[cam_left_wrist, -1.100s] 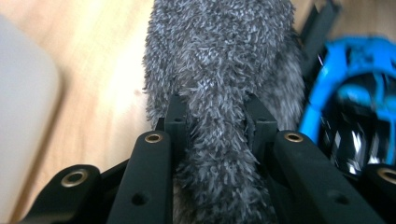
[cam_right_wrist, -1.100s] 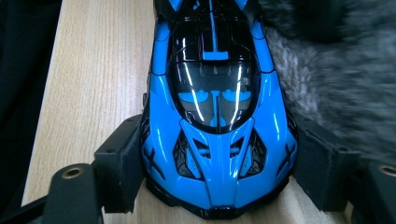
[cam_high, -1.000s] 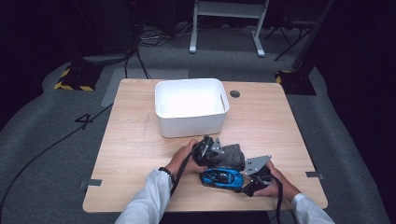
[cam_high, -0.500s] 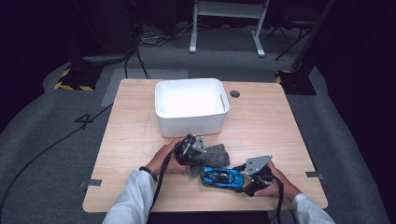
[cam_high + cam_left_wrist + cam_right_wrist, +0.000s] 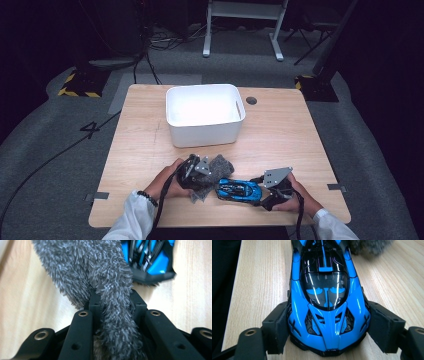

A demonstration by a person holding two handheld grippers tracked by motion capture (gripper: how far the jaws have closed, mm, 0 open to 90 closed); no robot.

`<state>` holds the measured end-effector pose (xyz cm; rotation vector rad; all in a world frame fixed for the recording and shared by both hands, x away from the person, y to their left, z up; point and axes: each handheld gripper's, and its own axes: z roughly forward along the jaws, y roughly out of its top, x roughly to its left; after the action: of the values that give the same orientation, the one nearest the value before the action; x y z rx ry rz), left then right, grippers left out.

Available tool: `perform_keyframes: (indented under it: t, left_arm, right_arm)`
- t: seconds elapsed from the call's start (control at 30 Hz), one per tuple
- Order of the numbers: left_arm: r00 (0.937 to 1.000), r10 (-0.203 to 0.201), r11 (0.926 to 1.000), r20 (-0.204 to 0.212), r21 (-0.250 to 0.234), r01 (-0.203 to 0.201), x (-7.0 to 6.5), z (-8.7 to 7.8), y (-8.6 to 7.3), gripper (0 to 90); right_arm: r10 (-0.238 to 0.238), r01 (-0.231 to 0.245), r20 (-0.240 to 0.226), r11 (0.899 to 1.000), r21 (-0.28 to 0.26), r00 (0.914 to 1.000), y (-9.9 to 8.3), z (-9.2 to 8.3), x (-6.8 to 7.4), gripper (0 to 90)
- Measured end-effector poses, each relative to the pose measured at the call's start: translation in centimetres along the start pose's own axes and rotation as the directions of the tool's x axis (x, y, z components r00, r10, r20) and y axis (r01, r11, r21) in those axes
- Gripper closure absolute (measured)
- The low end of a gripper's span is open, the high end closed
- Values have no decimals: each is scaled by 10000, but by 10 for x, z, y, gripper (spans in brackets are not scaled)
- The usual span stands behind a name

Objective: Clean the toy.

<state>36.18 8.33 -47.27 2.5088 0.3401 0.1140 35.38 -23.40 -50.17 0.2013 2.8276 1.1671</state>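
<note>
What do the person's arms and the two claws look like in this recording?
White sleeves on both arms, and a dark beaded band on the left wrist. The left claw and right claw are black, each topped by a grey three-cornered plate, each trailing a black cable. Their jaws are matt black with brass-ringed holes.

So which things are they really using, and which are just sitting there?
In use:
- blue toy car, gripped by the right gripper
- grey fluffy cloth, pinched in the left gripper, beside the car

Just sitting there:
- white tub, at the table's far side
- tape bits on the table's edges
</note>
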Motion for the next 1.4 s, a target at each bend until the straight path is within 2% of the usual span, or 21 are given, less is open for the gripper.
perform_keyframes:
  t: [0.17,0.27,0.33,0.37,0.4,0.47,0.5,0.53,0.67,0.73,0.8,0.9,1.0,1.03,1.07,1.1,1.17,1.23,1.27,1.33,1.4]
  left_arm:
    - [9991,-422,9985,-26,-338,420,-15,-1,-10,711]
    - [9985,-267,9995,-474,-177,259,-22,-5,-10,710]
    - [9956,-670,9976,-653,-229,657,-21,-7,-13,710]
    - [9924,-926,9955,-815,-266,907,-18,-7,-15,709]
    - [9850,-1329,9910,-1103,-310,1303,-14,-7,-16,700]
    - [9621,-2402,9694,-1292,-835,2308,-1,-6,-22,683]
    - [9550,-2711,9612,-1206,-874,2618,4,-5,-23,676]
    - [9567,-2654,9626,-1195,-886,2560,6,-3,-24,677]
    - [9506,-2347,9711,-2033,-927,2199,7,8,-12,678]
    - [9525,-2263,9720,-2037,-1103,2074,7,15,-3,678]
    - [9603,-1813,9810,-2120,-1072,1616,7,24,10,679]
    - [9629,-1312,9890,-2356,-979,1108,9,34,26,687]
    - [9578,-1259,9896,-2583,-1001,1030,16,38,34,697]
    - [9476,-1275,9899,-2930,-968,1033,19,39,35,700]
    - [9414,-1427,9879,-3056,-1026,1165,22,39,35,703]
    - [9418,-1529,9865,-2994,-1031,1274,25,38,34,704]
    - [9286,-1513,9874,-3388,-964,1257,27,35,32,709]
    - [9258,-1740,9838,-3356,-1001,1487,30,28,26,712]
    - [9196,-1737,9839,-3524,-1013,1470,31,25,24,715]
    - [9208,-1799,9828,-3460,-1032,1532,31,19,19,717]
    - [9165,-1737,9845,-3605,-874,1522,28,11,11,720]
  right_arm:
    - [135,-134,234,9999,-54,9996,-2,-2,1,255]
    - [177,-176,350,9998,-33,9992,-2,-2,3,255]
    - [177,-176,336,9998,-60,9993,-2,-2,3,255]
    - [182,-180,352,9998,-63,9992,-2,-2,3,255]
    - [186,-183,367,9998,-71,9992,-2,-2,3,255]
    - [212,-207,350,9997,-147,9992,-3,-2,3,256]
    - [243,-237,329,9996,-182,9992,-4,-2,3,256]
    - [252,-246,300,9995,-214,9992,-4,-2,3,256]
    - [233,-226,300,9995,-224,9993,-4,-2,3,257]
    - [229,-223,264,9995,-228,9994,-4,-2,3,258]
    - [219,-213,278,9995,-220,9994,-3,-1,3,258]
    - [232,-226,259,9995,-227,9994,-3,-1,3,258]
    - [203,-199,180,9996,-213,9996,-4,-1,3,259]
    - [187,-184,144,9996,-211,9997,-4,-2,3,259]
    - [168,-166,98,9997,-194,9998,-4,-3,3,259]
    - [131,-130,46,9998,-171,9999,-5,-3,3,259]
    - [70,-71,-57,9999,-122,10000,-7,-6,4,259]
    - [16,-17,-159,10000,-52,9999,-10,-10,5,259]
    - [4,-4,-182,10000,-15,9998,-12,-12,5,259]
    - [5,-5,-173,10000,20,9998,-15,-16,6,259]
    - [83,-82,-160,9999,62,9998,-18,-19,6,259]
